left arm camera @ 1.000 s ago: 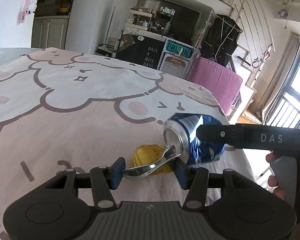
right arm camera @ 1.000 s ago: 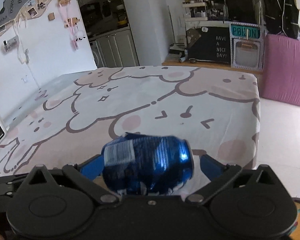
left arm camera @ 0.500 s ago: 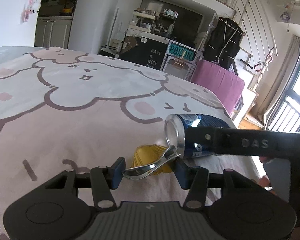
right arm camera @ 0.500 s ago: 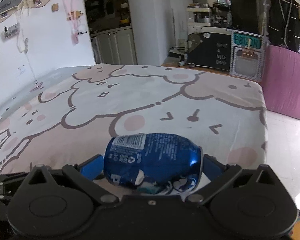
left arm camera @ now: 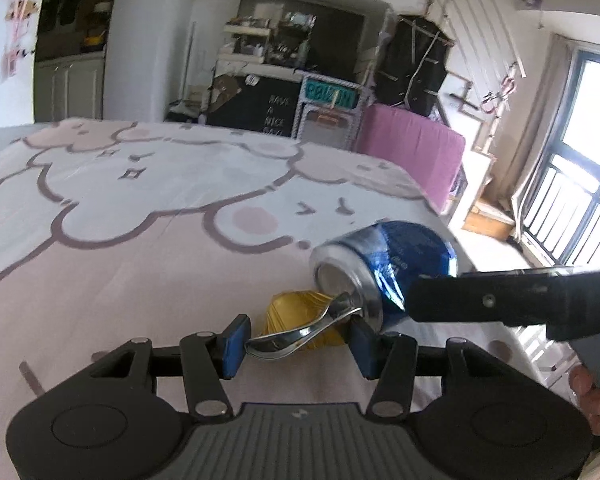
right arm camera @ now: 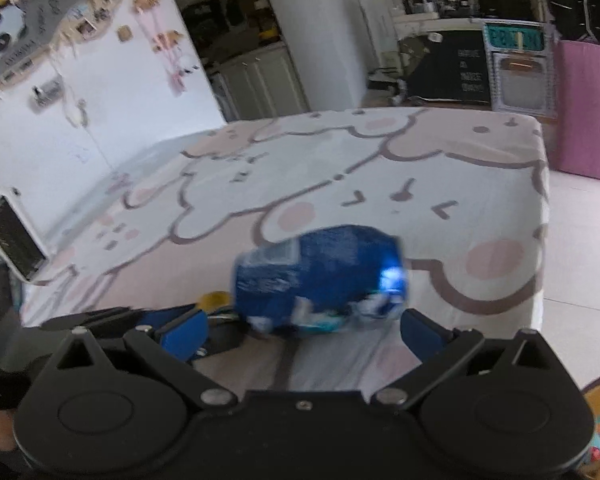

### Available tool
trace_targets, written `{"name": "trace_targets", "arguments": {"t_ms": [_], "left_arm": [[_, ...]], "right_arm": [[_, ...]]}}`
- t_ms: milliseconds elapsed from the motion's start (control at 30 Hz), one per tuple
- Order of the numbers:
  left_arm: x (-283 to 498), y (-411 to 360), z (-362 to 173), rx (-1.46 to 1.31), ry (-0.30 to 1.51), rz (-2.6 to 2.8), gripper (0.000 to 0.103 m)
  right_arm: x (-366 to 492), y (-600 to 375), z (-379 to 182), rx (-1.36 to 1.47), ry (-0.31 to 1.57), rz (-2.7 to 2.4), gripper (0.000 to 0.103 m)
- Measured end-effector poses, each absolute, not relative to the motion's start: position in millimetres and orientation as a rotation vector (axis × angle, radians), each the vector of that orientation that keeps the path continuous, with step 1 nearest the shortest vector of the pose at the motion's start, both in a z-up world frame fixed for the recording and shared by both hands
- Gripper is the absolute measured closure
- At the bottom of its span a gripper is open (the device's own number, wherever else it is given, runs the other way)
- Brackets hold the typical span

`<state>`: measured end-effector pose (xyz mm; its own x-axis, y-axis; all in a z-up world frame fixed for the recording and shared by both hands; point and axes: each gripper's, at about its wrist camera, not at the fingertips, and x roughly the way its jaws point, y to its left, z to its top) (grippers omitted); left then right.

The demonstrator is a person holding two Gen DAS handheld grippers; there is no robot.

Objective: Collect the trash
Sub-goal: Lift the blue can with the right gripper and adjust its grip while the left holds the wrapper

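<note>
A dented blue can (left arm camera: pixel 396 264) lies on its side on the bed, its silver top end turned toward my left gripper. My left gripper (left arm camera: pixel 296 344) is shut on a bent metal spoon (left arm camera: pixel 300 332) that spans its blue pads, the handle tip touching the can's rim. A crumpled yellow wrapper (left arm camera: pixel 296 308) lies just behind the spoon. My right gripper (right arm camera: pixel 300 332) stands open around the can (right arm camera: pixel 320 276). Its right pad is near the can's end and its left pad stands off the other end. Its black finger (left arm camera: pixel 500 300) crosses the can's near side.
The bed (left arm camera: pixel 140 240) has a pink and white cartoon sheet, and its right edge drops to the floor beside the can. A pink cushion (left arm camera: pixel 412 152) leans past the far corner. A white device (right arm camera: pixel 12 236) sits at the bed's left side. A person's hand (left arm camera: pixel 584 396) holds the right gripper.
The can, close between the right gripper's pads before, now sits farther ahead and more to the right in that view. The left gripper rolled slightly and kept the spoon.
</note>
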<state>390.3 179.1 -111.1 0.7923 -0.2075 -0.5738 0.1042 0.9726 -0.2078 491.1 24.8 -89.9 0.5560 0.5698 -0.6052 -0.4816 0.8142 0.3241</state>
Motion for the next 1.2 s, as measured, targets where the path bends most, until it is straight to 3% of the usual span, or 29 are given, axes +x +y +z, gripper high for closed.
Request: {"name": "trace_targets", "arguments": {"t_ms": [300, 667, 833, 933, 1033, 1200], "left_arm": [[389, 169, -91, -0.153, 0.588, -0.174, 0.050], [400, 176, -101, -0.167, 0.601, -0.164, 0.050], [402, 176, -103, -0.173, 0.610, -0.164, 0.050], [405, 175, -104, -0.173, 0.620, -0.160, 0.050], [409, 177, -102, -0.182, 0.627, -0.156, 0.050], [426, 186, -99, -0.201, 0.640, -0.134, 0.050]], "right_arm": [[495, 27, -61, 0.204, 0.675, 0.761, 0.000], [492, -8, -80, 0.246, 0.720, 0.721, 0.001], [486, -13, -106, 0.116, 0.796, 0.679, 0.050], [492, -10, -112, 0.071, 0.784, 0.661, 0.072], [507, -8, -103, 0.100, 0.747, 0.662, 0.081], [535, 15, -77, 0.073, 0.674, 0.690, 0.081]]}}
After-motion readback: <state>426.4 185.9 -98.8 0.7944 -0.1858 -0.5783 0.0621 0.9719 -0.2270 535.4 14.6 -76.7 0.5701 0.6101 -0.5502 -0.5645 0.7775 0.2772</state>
